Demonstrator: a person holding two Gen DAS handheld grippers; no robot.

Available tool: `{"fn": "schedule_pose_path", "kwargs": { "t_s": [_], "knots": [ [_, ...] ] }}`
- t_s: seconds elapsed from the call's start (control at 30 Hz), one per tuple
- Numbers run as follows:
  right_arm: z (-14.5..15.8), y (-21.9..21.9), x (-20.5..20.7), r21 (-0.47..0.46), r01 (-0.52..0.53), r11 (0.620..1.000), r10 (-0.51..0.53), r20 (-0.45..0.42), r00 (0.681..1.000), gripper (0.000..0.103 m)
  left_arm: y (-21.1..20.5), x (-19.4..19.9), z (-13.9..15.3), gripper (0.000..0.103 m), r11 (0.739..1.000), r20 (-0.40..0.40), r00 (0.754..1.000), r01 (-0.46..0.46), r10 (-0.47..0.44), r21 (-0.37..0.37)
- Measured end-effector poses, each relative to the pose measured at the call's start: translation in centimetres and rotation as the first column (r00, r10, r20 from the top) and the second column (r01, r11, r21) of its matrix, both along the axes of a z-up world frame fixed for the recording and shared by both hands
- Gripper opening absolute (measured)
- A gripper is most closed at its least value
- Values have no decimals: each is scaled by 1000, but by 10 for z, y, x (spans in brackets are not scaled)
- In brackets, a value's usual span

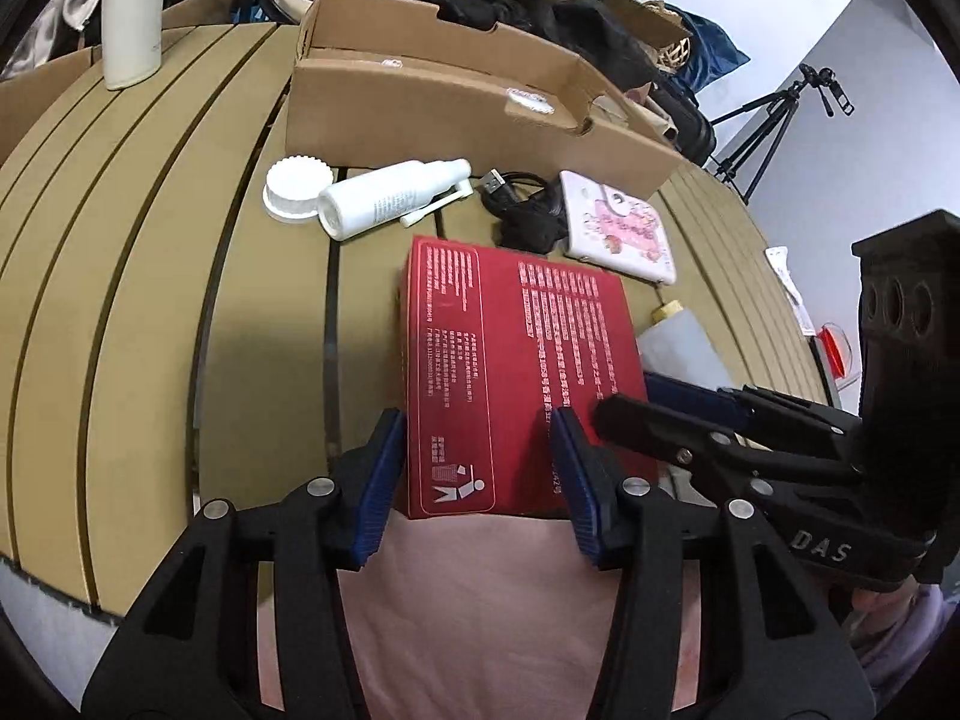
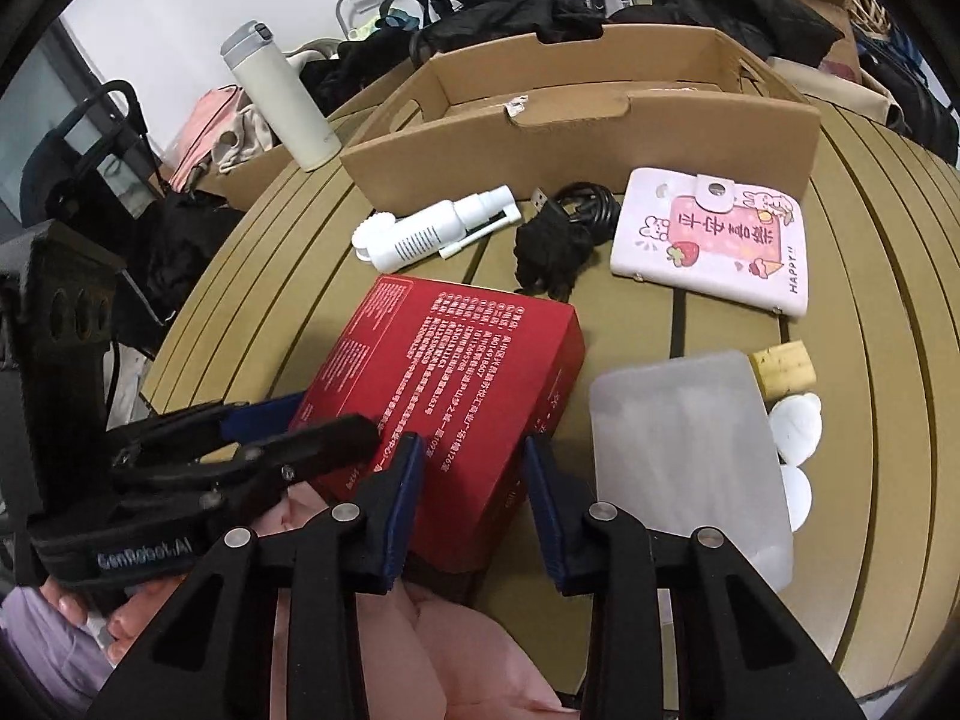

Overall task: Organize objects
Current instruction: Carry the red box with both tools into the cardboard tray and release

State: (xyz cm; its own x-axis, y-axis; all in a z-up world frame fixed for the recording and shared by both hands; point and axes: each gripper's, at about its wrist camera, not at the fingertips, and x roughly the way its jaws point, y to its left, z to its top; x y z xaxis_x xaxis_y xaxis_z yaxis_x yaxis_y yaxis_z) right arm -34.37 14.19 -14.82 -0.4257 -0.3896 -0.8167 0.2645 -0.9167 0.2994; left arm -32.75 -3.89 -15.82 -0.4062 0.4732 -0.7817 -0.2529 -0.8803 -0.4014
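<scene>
Where the red box [image 1: 516, 372] overhangs the near worktop [image 1: 150, 300] edge, both grippers' jaws are clamped on it. An even, level lift toward the far cardboard tray [image 1: 480, 102] is advised.

Even indoor light, sharp, fisheye-warped edges.

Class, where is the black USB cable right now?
The black USB cable lies on the table, between the white spray bottle and the pink wallet, before the cardboard box.

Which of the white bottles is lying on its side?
The white spray bottle beside the black cable lies flat; the tall flask stands upright.
</scene>
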Motion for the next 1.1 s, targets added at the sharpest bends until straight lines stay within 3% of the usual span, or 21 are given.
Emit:
{"fn": "schedule_pose_path", "kwargs": {
  "t_s": [0.13, 0.33, 0.47, 0.57, 0.73, 0.87, 1.03, 1.1],
  "knots": [
    [30, 0, 9, 10, -8, 1000, 9, -87, 996, 38, 2, 8, 28, 45, 1000, -57, 998, -13, 13, -4],
    [95, 17, 6, -73, -66, 995, 53, -163, 985, 37, 1, 3, 102, 45, 998, -179, 982, -60, 62, 20],
    [139, 19, -39, -86, -97, 992, 80, -188, 979, 37, -1, -44, 139, 45, 996, -197, 977, -77, 85, 49],
    [155, 10, -85, -49, -107, 993, 98, -168, 981, 37, -4, -94, 151, 44, 992, -162, 979, -114, 121, 48],
    [141, -5, -173, -25, -92, 995, 89, -93, 992, 37, -4, -177, 128, 44, 992, -101, 986, -128, 129, 9],
    [92, -22, -252, -16, -99, 995, 99, 23, 995, 37, -7, -245, 72, 43, 980, -4, 982, -188, 188, -62],
    [29, -48, -315, 14, -122, 992, 119, 110, 987, 37, -14, -285, 26, 33, 955, 33, 963, -259, 267, -147],
    [16, -49, -329, 19, -111, 994, 108, 118, 987, 37, -13, -288, 21, 37, 958, 5, 969, -242, 246, -154]
  ]
}}
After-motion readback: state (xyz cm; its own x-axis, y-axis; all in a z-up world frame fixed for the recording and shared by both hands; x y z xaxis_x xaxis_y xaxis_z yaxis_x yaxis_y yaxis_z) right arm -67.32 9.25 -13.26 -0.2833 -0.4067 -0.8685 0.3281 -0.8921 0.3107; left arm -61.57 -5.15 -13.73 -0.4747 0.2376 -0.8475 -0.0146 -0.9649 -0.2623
